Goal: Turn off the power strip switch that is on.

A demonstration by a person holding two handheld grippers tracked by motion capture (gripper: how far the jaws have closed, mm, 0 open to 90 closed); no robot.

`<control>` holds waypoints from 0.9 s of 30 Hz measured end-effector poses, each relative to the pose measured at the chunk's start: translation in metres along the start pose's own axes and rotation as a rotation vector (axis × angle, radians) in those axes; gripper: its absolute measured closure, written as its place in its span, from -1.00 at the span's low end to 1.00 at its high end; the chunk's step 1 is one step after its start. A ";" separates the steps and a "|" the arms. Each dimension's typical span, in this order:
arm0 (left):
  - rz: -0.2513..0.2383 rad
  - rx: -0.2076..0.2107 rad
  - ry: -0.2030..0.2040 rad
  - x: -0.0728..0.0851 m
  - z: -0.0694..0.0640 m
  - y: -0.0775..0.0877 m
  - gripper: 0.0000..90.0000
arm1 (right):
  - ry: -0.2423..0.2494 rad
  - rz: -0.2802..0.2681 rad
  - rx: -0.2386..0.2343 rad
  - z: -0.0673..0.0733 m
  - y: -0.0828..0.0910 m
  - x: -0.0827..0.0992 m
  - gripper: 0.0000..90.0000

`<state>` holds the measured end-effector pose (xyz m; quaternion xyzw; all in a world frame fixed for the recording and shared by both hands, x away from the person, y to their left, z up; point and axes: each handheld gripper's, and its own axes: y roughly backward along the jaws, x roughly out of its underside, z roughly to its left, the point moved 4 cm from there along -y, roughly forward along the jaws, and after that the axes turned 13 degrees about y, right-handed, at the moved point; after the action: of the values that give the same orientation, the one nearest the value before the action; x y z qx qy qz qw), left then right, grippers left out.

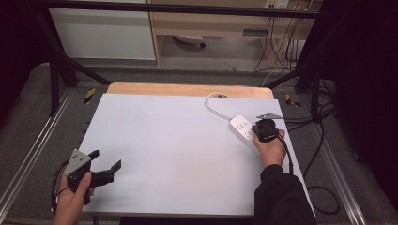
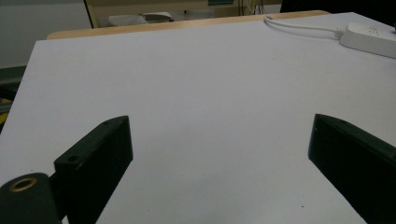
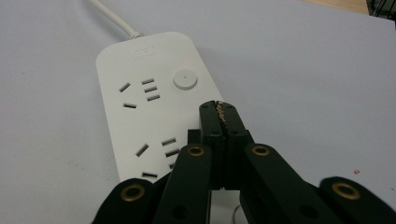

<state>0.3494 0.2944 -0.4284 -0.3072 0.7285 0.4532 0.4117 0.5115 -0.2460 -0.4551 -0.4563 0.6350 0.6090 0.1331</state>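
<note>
The right gripper [image 3: 219, 109] is hovering over the white power strip [image 3: 154, 102], its fingers clenched together with nothing between them, the tips sitting just below the round button [image 3: 185, 79] in the centre of the right gripper view. In the high view the power strip [image 1: 244, 129] is lying at the right of the frame on the white worktop [image 1: 173, 150], its cord [image 1: 216, 105] curling away toward the upper edge, and the right gripper [image 1: 264, 131] is standing over the strip's near part.

The step in hand is looking like a press on that button with the closed tips. To do it well, the person should be keeping the fingers shut so they act as one blunt point, sliding them a little toward the top of the right gripper view until they are centred on the button, then pushing straight down. A slanted push is risking a skid onto the sockets or a shove of the light strip across the smooth sheet.

The left gripper [image 1: 101, 168] is resting at the lower left of the high view with its fingers released and wide apart, holding nothing, well apart from the strip. It could be steadying the strip's far end if the body is starting to slide.
</note>
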 end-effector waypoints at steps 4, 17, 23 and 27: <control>0.000 0.001 -0.002 0.000 0.000 0.000 -0.86 | -0.005 -0.002 -0.006 -0.001 0.000 0.000 1.00; -0.004 -0.012 0.005 -0.001 0.003 0.001 -0.86 | -0.036 -0.008 -0.035 -0.005 0.002 -0.004 1.00; 0.000 -0.011 0.007 -0.001 0.005 0.000 -0.86 | -0.068 -0.032 -0.030 -0.006 -0.001 -0.003 1.00; 0.000 -0.010 0.006 -0.001 0.004 0.000 -0.86 | -0.070 -0.042 -0.027 -0.005 -0.001 -0.006 1.00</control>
<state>0.3510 0.2987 -0.4285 -0.3105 0.7275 0.4559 0.4081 0.5173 -0.2480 -0.4504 -0.4496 0.6121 0.6301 0.1620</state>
